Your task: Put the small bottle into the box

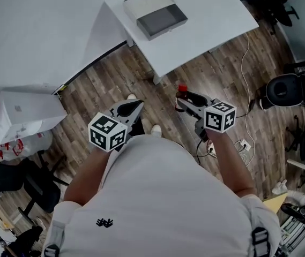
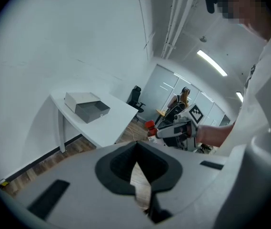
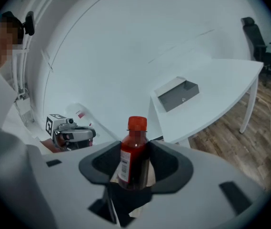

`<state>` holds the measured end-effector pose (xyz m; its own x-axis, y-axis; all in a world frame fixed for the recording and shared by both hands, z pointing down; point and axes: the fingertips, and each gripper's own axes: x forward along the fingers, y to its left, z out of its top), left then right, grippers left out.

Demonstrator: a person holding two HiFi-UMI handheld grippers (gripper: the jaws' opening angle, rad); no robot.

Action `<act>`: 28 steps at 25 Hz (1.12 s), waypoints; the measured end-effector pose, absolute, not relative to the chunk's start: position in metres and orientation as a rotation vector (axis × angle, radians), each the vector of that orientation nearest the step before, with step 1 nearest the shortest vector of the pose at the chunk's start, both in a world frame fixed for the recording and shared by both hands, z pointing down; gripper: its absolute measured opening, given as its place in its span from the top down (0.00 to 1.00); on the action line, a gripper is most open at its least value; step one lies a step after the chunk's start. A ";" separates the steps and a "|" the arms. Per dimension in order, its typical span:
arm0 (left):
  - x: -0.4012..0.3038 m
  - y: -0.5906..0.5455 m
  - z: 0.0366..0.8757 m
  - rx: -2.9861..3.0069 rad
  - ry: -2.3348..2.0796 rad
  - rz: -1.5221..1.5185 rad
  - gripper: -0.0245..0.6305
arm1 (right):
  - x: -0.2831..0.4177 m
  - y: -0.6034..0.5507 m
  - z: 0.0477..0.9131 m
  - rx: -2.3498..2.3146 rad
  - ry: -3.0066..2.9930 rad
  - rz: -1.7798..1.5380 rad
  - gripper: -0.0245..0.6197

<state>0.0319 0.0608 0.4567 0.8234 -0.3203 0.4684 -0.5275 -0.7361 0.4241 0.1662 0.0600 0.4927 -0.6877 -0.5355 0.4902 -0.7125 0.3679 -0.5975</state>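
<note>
My right gripper (image 3: 134, 168) is shut on a small bottle (image 3: 134, 151) of dark red liquid with a red cap, held upright between the dark pads. In the head view this bottle (image 1: 182, 89) sticks up from the right gripper (image 1: 188, 101) above the wooden floor, short of the white table (image 1: 211, 20). The box (image 1: 155, 14), white with an open grey compartment, lies on that table; it also shows as the box (image 3: 177, 94) and the box (image 2: 86, 107). My left gripper (image 1: 134, 109) is held level beside the right one, its jaws shut and empty at the left gripper's tip (image 2: 136, 146).
The table's leg (image 1: 156, 79) stands between me and the box. White cartons (image 1: 26, 114) sit at the left, black office chairs (image 1: 289, 90) at the right. Cables and a power strip (image 1: 242, 143) lie on the floor at the right.
</note>
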 end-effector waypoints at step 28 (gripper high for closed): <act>0.035 -0.110 0.452 2.472 -0.666 0.421 0.95 | 0.207 -0.244 0.528 1.097 -2.208 0.988 0.66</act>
<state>0.0349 -0.1102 0.4520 0.8291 -0.3688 0.4202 -0.5377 -0.7321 0.4183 0.2069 -0.2438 0.5281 -0.5631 -0.4737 0.6772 -0.8206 0.4175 -0.3903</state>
